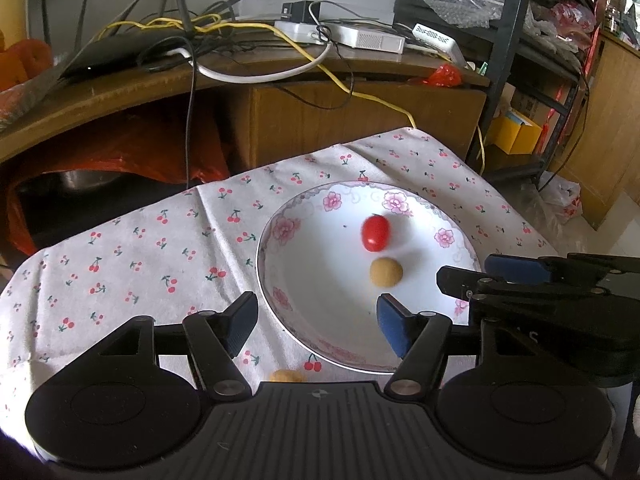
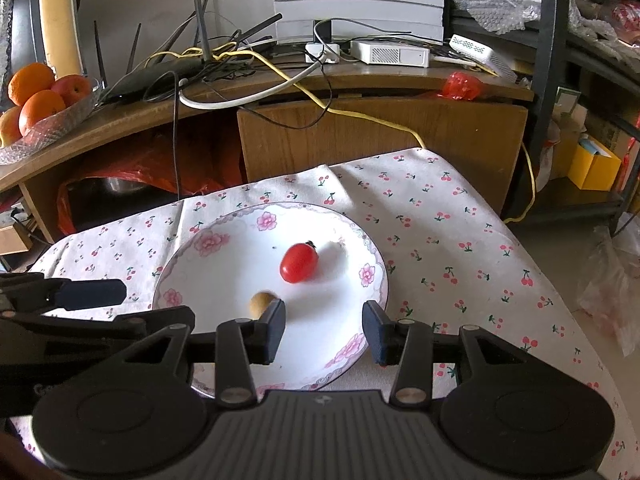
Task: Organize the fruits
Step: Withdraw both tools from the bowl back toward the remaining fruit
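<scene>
A red cherry tomato (image 1: 375,233) and a small tan round fruit (image 1: 385,273) lie in a white plate with pink flowers (image 1: 304,272). Another small tan fruit (image 1: 286,376) lies on the cloth just in front of the plate, partly hidden by my left gripper's body. My left gripper (image 1: 316,326) is open and empty over the plate's near left rim. My right gripper (image 2: 325,330) is open and empty over the plate (image 2: 224,264), with the tomato (image 2: 298,262) ahead and the tan fruit (image 2: 260,305) behind its left finger. Each gripper shows at the edge of the other's view.
A cherry-print cloth (image 1: 140,248) covers the table. Behind it stands a wooden desk (image 2: 360,128) with routers, cables and a glass bowl of oranges and apples (image 2: 40,108). A metal shelf (image 2: 548,80) and a yellow box (image 2: 592,164) stand at right.
</scene>
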Tool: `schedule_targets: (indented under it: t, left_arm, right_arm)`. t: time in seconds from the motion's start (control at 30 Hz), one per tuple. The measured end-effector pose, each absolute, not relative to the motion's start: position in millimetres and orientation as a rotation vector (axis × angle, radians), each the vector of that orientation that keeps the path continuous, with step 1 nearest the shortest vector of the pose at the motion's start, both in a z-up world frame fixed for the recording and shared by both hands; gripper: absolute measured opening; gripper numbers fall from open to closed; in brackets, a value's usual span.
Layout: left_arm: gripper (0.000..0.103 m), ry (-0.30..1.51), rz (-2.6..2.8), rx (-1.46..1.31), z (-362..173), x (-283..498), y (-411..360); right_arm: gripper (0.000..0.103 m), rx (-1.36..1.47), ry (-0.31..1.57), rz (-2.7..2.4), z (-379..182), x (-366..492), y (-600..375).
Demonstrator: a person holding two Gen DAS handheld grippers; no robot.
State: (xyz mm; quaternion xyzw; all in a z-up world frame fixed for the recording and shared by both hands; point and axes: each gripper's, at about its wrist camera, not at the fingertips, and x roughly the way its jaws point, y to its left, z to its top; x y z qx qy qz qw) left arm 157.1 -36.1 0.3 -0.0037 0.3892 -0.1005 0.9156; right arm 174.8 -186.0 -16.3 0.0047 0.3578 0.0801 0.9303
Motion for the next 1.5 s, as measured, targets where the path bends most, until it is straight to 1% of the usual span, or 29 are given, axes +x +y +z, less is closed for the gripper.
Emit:
schedule_targets:
  t: [0.77,1.33,1.5]
  left_arm:
    - [0.072,0.808,-0.208,0.001,7,128,-29]
    - [0.072,0.838,-0.208,-0.006,6,96,-18]
    - [0.068,0.861,-0.209,-0.010,2,85,-16]
  right_arm:
    - [0.042,0.023,0.748,0.188,-13,150,-181]
    - [0.042,0.034,0.799,0.229,-20,123,-171]
    - [0.042,0.059,0.828,0.238,-25,116,-170]
